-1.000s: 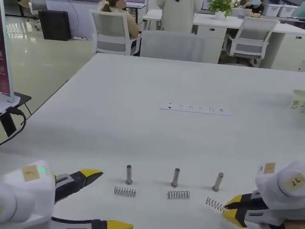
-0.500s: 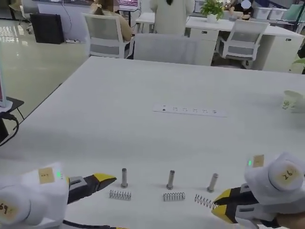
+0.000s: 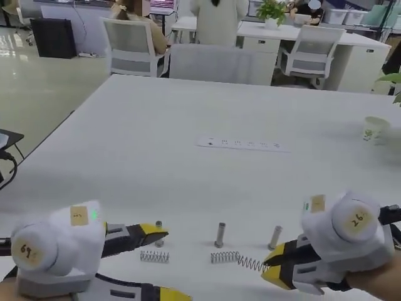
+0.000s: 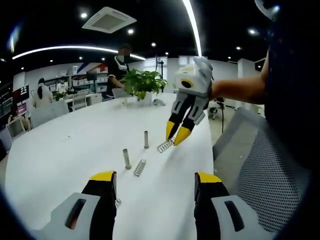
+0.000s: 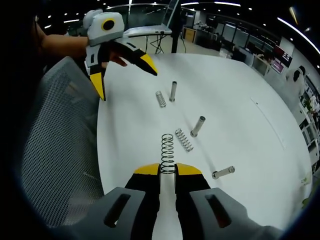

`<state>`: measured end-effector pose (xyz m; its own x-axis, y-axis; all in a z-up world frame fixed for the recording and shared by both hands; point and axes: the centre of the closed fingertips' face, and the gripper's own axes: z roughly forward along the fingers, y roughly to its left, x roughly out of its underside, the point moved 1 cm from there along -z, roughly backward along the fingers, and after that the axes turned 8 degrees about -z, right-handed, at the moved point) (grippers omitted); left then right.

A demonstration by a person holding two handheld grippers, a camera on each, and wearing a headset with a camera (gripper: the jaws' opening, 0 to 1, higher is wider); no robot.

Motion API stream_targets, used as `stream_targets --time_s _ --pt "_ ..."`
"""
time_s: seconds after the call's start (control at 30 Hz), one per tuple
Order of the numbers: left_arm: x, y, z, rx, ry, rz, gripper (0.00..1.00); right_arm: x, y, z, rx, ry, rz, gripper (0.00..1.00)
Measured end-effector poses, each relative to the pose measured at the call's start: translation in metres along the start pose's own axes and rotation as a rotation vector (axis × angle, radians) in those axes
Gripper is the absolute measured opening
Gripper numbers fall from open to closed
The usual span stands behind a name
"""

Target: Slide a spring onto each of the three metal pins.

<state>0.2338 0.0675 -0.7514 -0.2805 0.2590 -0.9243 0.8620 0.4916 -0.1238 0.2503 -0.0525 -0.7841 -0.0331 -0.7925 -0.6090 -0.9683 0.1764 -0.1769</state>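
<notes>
Pinching one end of a spring [image 5: 167,149], the right gripper [image 5: 167,169] is holding it straight out ahead of its nearly closed jaws. The wire is looking thin and light, so it is likely flexing easily and ready to spring loose. Gripping the end coils gently is probably leaving the bore free for threading. Across from it, the left gripper [image 4: 155,176] is hovering spread and empty. Two other springs [image 3: 224,256] are lying on the table [image 3: 188,182], just before three pins [image 3: 220,234] that are standing upright.
</notes>
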Motion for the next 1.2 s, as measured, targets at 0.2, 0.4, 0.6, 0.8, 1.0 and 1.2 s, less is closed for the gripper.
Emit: stream_targets --time_s 0.2,0.4,0.6,0.8,1.0,1.2 --pt "0.000 -0.004 0.009 0.046 0.006 0.030 0.54 -0.006 0.004 0.003 -0.015 0.001 -0.020 0.08" --pt "0.001 -0.007 0.018 0.081 0.017 0.053 0.50 -0.011 0.007 0.005 -0.035 0.005 -0.042 0.08" --pt "0.003 -0.011 0.024 0.107 0.023 0.079 0.44 -0.018 0.012 0.008 -0.058 0.009 -0.067 0.08" --pt "0.004 -0.014 0.028 0.122 0.026 0.085 0.40 -0.025 0.016 0.012 -0.078 0.011 -0.090 0.08" --pt "0.006 -0.015 0.031 0.132 0.030 0.090 0.35 -0.030 0.020 0.015 -0.101 0.013 -0.107 0.08" --pt "0.007 -0.018 0.034 0.150 0.041 0.122 0.30 -0.034 0.026 0.018 -0.128 0.022 -0.129 0.08"
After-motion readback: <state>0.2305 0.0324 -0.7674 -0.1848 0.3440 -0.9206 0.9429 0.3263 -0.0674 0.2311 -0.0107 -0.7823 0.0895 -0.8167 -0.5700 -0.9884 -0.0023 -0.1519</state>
